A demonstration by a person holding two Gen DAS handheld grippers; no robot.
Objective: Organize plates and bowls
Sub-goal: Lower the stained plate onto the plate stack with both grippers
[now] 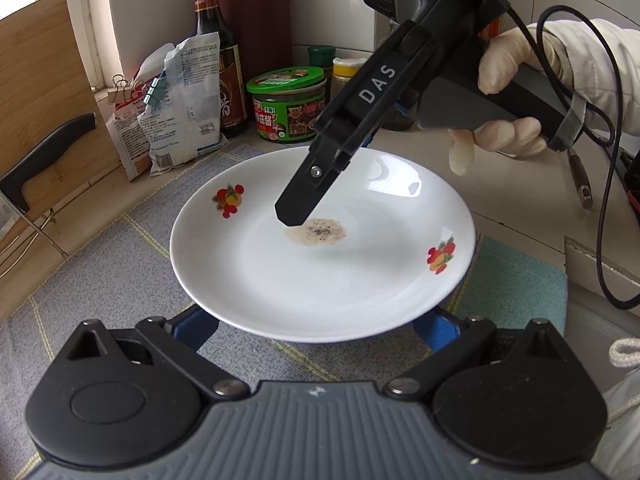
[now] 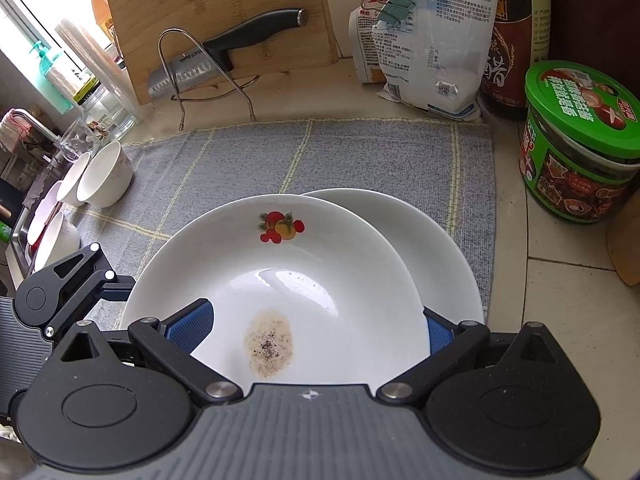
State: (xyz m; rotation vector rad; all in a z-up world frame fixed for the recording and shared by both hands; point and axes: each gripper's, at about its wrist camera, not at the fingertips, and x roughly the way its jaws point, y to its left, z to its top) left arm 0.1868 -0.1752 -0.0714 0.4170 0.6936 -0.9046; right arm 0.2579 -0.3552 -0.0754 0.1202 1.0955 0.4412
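A white plate (image 1: pixel 320 272) with fruit prints and a brown speckled stain is held above the grey mat (image 1: pixel 120 264). In the right wrist view this plate (image 2: pixel 280 280) overlaps a second white plate (image 2: pixel 432 248) lying on the mat (image 2: pixel 320 152). My left gripper (image 1: pixel 320 328) has its blue fingers wide apart under the plate's near rim. My right gripper (image 1: pixel 292 216) points down over the stain; in its own view (image 2: pixel 316 332) its blue fingers (image 2: pixel 192 324) stand apart, one over the plate's bowl, the other below the rim. Grip is unclear.
White bowls (image 2: pixel 104 176) lie tipped at the mat's left edge near a sink. A cutting board with a knife (image 2: pixel 224 44), a salt bag (image 2: pixel 436 40), a dark sauce bottle (image 1: pixel 224 60) and a green-lidded jar (image 1: pixel 288 104) line the back.
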